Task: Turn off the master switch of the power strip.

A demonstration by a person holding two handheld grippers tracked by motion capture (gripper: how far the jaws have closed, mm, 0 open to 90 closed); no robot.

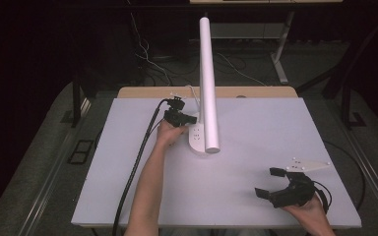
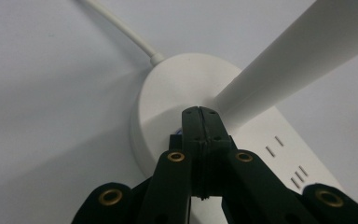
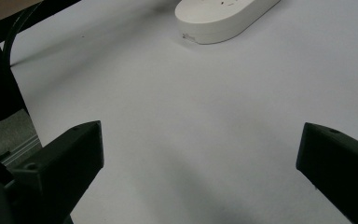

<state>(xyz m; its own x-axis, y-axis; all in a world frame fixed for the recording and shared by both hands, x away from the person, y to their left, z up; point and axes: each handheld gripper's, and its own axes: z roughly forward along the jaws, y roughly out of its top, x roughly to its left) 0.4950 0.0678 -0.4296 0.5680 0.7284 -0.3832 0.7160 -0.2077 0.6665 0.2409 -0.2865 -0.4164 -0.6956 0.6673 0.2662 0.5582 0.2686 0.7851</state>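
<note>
Black jaws of my left claw (image 2: 199, 116) fill the foreground of the left gripper view, pressed flat together with nothing between them; their tips rest at the white power strip (image 2: 177, 93), just where the white tube (image 2: 298, 60) meets its top. From the high view, my left claw (image 1: 189, 119) sits at the strip's (image 1: 196, 139) left edge near the middle of the pale worktop (image 1: 256, 128), and the tube (image 1: 209, 83) rises from the strip toward the camera. A white cord (image 2: 116, 25) leaves the strip's rounded end. My right claw (image 1: 268, 182) lies near the worktop's near right corner, well apart from the strip, jaws spread wide and holding nothing. In the right gripper view the strip (image 3: 223, 18) lies far ahead of those spread jaws.
</note>
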